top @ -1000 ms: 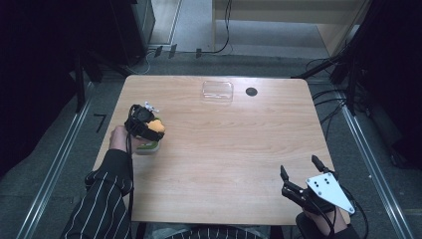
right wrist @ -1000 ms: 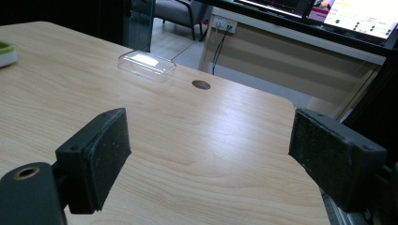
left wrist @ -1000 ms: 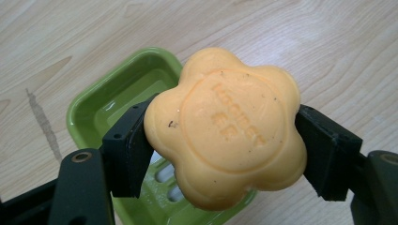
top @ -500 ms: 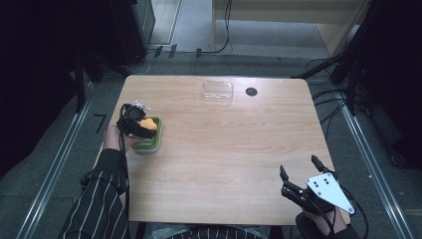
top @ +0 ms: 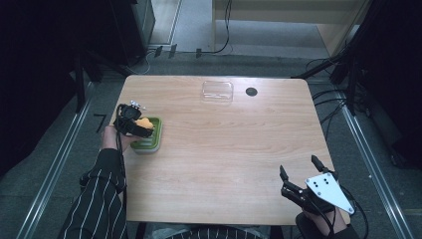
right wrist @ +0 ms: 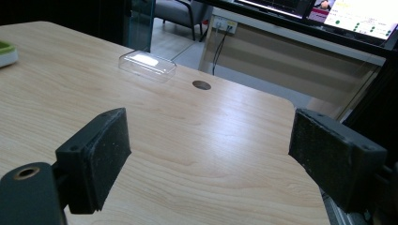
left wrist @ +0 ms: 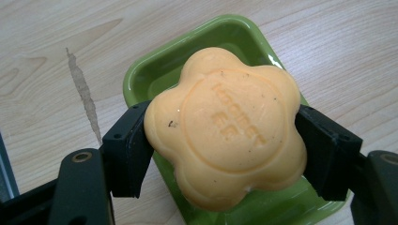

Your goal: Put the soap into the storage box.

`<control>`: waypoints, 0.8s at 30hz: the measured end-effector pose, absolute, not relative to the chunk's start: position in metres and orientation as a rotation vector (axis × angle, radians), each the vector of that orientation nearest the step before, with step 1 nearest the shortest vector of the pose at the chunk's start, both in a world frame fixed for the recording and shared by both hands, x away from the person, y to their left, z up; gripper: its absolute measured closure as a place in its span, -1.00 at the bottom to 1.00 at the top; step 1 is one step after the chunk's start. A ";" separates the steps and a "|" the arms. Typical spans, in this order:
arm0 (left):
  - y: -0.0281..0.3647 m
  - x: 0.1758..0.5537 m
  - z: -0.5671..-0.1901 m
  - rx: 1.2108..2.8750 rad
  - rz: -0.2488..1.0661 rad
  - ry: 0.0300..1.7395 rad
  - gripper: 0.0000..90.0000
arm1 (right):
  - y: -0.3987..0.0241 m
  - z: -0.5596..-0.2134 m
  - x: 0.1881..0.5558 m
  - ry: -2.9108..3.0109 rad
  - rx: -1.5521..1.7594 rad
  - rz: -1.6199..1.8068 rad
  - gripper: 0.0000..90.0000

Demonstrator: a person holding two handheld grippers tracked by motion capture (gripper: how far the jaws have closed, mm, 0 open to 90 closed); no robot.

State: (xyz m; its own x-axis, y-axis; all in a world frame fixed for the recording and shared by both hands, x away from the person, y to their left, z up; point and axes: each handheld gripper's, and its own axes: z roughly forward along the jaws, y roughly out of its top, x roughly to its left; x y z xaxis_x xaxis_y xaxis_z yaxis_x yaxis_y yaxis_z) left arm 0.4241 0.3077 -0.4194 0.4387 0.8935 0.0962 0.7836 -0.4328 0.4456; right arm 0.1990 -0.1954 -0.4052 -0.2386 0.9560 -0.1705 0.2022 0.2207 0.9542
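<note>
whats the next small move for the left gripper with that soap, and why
Probably lower it a little, then open the jaws. The left gripper is shut on the orange flower-shaped soap, which is right above the green soap dish but seemingly not yet resting in it. The right gripper sits open near the table's front edge, so it plays no part.

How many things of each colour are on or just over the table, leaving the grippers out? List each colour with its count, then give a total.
Orange: 1, the soap bar
Green: 1, the soap dish
Clear: 1, the plastic lid
Total: 3
</note>
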 end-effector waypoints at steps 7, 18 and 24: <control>0.307 0.427 -0.424 2.368 0.445 1.437 -0.38 | -0.196 -0.405 0.199 1.630 1.107 1.096 -0.71; 0.305 0.430 -0.429 2.374 0.428 1.441 -0.38 | -0.196 -0.405 0.199 1.631 1.107 1.094 -0.71; 0.304 0.431 -0.432 2.371 0.427 1.438 -0.38 | -0.196 -0.405 0.199 1.630 1.107 1.095 -0.70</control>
